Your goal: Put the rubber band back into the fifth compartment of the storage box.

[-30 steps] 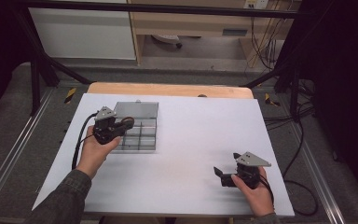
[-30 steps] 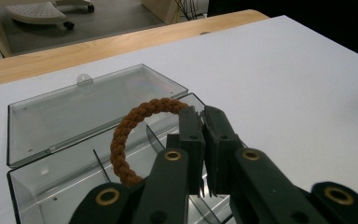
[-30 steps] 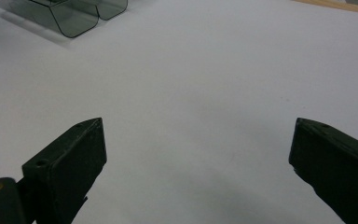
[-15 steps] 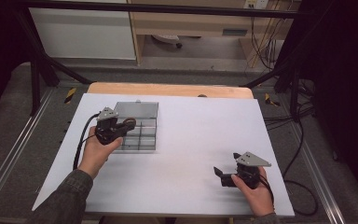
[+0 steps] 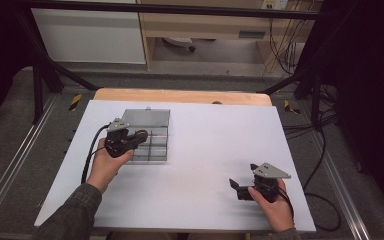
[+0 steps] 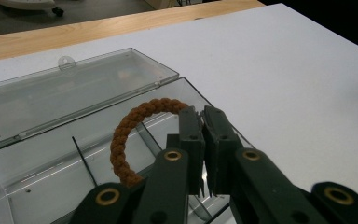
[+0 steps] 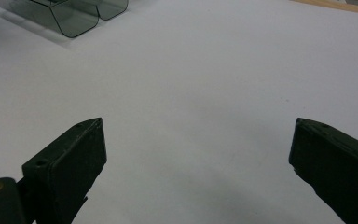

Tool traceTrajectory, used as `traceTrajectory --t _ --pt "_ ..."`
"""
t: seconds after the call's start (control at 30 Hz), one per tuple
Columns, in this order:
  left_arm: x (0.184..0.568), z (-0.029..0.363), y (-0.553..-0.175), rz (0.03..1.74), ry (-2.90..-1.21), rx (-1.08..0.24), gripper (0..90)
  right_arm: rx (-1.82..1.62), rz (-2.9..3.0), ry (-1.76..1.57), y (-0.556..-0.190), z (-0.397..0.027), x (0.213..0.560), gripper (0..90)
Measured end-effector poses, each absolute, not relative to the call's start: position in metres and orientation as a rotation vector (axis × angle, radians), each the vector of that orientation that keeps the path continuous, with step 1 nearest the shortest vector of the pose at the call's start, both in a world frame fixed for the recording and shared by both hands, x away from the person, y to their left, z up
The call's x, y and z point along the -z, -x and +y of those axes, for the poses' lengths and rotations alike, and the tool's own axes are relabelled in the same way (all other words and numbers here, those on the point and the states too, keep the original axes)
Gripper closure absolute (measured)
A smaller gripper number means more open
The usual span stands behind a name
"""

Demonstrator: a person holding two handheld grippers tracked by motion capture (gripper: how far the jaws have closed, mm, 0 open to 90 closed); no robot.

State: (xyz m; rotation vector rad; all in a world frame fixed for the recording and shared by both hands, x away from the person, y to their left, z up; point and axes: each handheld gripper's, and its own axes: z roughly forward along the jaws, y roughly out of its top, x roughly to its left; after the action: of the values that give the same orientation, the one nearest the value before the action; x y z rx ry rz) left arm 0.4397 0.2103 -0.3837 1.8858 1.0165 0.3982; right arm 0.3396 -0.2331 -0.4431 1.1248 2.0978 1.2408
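So nearest you, your right gripper is parked low on the sheet, jaws spread wide with nothing between them, and there's loads of bare white around it on every side. Further out, your left gripper is clamped down tight on the bracelet, that brown braided loop, pinching it at one end so the rest arcs out to the side over the box. The loop hangs above the clear compartments, not resting on anything as far as I can tell. Looks to me like you're at the drop-it-in step: I'd say the next move is to line the loop up over one cell, dip down and then let go. Mind the dividers and the near rim, they're thin clear plastic and easy to clip, and the loop is wide enough that it could straddle a divider if you're off centre. The lid lies flat open behind the box, toward the wooden table edge, so don't overshoot that way. Plenty of room to pull back toward yourself after.
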Motion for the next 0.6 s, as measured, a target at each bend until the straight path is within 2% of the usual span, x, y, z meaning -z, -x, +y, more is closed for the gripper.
traceTrajectory --t 0.6 --pt "0.3887 0.2049 -0.4398 1.012 -1.909 -0.387 86.2 -1.24 2.098 -1.124 -0.3394 -0.2331 0.4429 4.2"
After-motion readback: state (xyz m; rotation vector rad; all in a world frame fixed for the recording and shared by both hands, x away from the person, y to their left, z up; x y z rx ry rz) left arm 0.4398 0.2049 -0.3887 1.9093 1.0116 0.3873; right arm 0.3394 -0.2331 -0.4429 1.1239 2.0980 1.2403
